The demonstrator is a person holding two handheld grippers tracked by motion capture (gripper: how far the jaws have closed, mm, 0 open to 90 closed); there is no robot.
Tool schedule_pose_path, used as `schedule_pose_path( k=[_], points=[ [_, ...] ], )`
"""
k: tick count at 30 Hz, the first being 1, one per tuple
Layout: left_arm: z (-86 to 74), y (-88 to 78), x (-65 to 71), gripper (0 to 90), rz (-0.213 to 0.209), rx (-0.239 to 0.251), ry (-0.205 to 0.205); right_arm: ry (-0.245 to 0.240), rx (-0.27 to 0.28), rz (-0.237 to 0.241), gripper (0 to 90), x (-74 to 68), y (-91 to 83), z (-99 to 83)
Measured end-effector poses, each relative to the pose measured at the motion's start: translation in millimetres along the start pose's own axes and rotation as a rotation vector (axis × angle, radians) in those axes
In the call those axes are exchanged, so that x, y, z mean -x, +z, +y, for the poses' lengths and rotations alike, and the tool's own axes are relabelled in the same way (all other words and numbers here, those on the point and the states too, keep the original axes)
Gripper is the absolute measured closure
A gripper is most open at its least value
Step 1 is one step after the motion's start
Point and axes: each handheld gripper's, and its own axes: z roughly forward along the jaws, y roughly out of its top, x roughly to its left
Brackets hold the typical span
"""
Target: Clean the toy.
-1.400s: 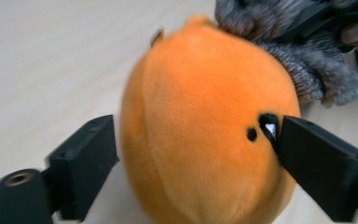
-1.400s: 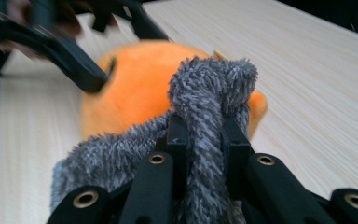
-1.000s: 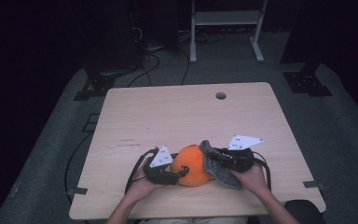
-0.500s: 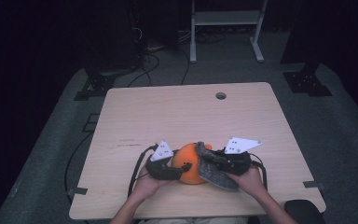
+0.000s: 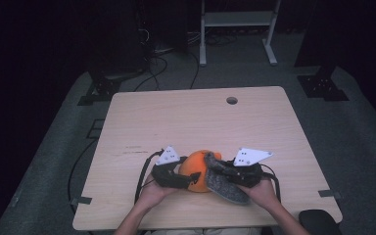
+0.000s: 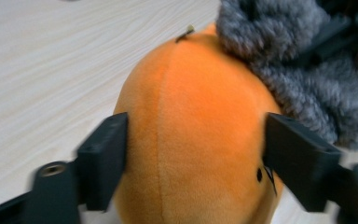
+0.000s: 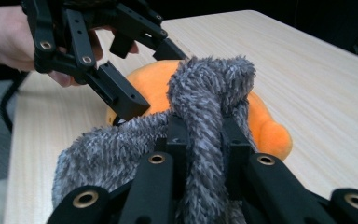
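The soft toy [image 6: 196, 140] is bright orange, with a thin seam line down its middle and small black marks near the bottom. The fuzzy cloth [image 7: 205, 112] is grey with lighter tips. The left gripper [image 5: 172, 175] and right gripper [image 7: 200, 140] are black, with gold rings. Their plates [image 5: 250, 156] are white with tiny dark dots. The table [image 5: 186, 117] is pale wood with faint stripes. The floor [image 5: 352, 127] is dark grey.

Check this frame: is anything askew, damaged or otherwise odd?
Nothing looks damaged or spilled. The grey fuzzy cloth is bunched over the orange plush toy, pinched by the right hand-held gripper; the left hand-held gripper straddles the toy.
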Motion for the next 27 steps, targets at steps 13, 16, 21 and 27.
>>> schedule_pose_path(
  k=[13, 16, 21, 27],
  points=[
    [-3.1, -2.4, 2.2, 31.5, 0.01, -0.005, 0.03, 0.127, -0.025, -0.104, 76.8, 21.8, -12.0, -12.3],
    [-2.2, -2.2, 7.7, 32.2, 0.028, -0.017, 0.069, 0.085, -0.003, -0.074, 76.7, 12.8, -6.1, -5.7],
    [-3.6, -2.7, 4.8, 33.4, 0.022, -0.008, 0.053, 0.088, -0.003, -0.081, 76.8, 17.5, -6.0, -5.2],
    [-1.3, 0.0, 12.5, 32.7, 0.038, -0.008, 0.107, 0.124, 0.011, -0.078, 76.8, 23.0, -12.2, -8.0]
  ],
)
